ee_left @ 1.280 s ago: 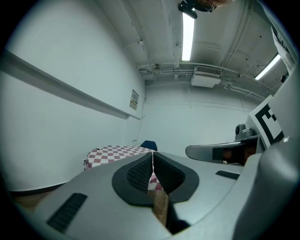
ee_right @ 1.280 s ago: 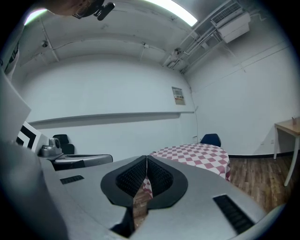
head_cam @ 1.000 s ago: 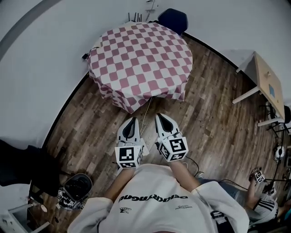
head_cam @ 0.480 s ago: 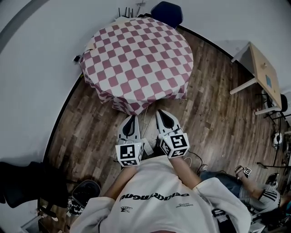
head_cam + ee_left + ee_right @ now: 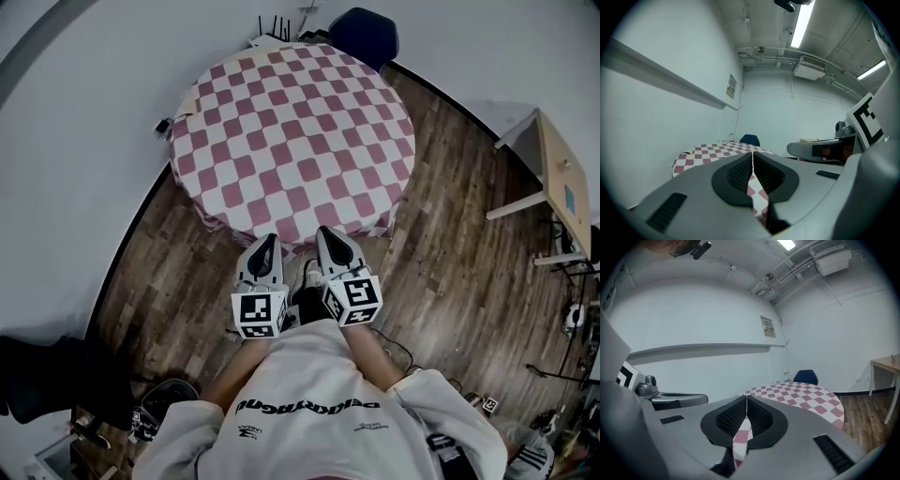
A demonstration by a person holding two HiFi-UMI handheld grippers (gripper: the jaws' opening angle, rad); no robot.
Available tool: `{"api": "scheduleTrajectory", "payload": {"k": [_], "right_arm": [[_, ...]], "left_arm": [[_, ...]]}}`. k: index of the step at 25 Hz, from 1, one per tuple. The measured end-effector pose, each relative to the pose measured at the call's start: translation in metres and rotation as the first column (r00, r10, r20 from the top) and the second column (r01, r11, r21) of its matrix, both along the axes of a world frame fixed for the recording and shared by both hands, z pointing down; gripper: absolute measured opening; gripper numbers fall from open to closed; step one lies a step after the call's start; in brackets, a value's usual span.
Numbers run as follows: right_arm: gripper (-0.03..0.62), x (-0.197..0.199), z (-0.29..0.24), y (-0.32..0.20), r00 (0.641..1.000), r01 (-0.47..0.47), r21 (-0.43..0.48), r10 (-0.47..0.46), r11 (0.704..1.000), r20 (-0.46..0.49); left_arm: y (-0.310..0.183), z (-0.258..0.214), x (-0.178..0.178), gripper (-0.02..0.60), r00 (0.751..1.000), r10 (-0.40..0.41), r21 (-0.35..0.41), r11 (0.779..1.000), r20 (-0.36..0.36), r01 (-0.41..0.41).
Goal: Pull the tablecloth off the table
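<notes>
The shut, empty left hand-held gripper (image 5: 270, 242) and right hand-held gripper (image 5: 326, 234) have been brought to the red-and-white checked tablecloth (image 5: 291, 131); opening is needed

Wooden floor (image 5: 450, 272), white wall (image 5: 84, 122), blue chair (image 5: 366, 37), side desk (image 5: 561, 164).

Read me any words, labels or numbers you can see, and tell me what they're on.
Nothing reads clearly.
Shirt print: upside down, illegible.
Wall poster: too small.
Blue label on the side table: too small.
Left cube, right cube: square markers only, no words.
</notes>
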State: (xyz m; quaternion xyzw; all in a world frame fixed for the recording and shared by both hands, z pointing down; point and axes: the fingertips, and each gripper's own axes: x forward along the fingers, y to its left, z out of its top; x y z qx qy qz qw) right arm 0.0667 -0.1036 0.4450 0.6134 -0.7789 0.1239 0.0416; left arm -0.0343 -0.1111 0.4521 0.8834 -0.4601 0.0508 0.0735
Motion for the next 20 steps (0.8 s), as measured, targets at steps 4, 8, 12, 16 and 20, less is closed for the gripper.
{"api": "scheduleTrajectory", "payload": {"k": [4, 8, 12, 16, 20], "right_arm": [[0.035, 0.043, -0.006, -0.052, 1.0, 0.009, 0.006, -0.009, 1.0, 0.015], [0.035, 0.069, 0.003, -0.105, 0.999, 0.03, -0.019, -0.029, 0.999, 0.032], [0.035, 0.088, 0.024, -0.149, 0.998, 0.052, -0.072, -0.05, 0.996, 0.028], [0.035, 0.094, 0.05, -0.187, 0.996, 0.089, -0.133, -0.087, 0.987, 0.017], [0.037, 0.104, 0.072, -0.233, 0.992, 0.129, -0.172, -0.129, 0.977, 0.01]], "left_arm": [[-0.049, -0.002, 0.036, 0.02, 0.999, -0.022, -0.001, 1.0, 0.035, 0.022], [-0.101, 0.007, 0.058, 0.02, 0.997, -0.056, -0.03, 0.998, 0.047, 0.058], [-0.144, 0.02, 0.071, 0.02, 0.994, -0.095, -0.062, 0.993, 0.051, 0.098], [-0.177, 0.045, 0.075, 0.02, 0.991, -0.116, -0.103, 0.987, 0.07, 0.123], [-0.217, 0.075, 0.081, 0.02, 0.986, -0.125, -0.15, 0.979, 0.113, 0.141]]}}
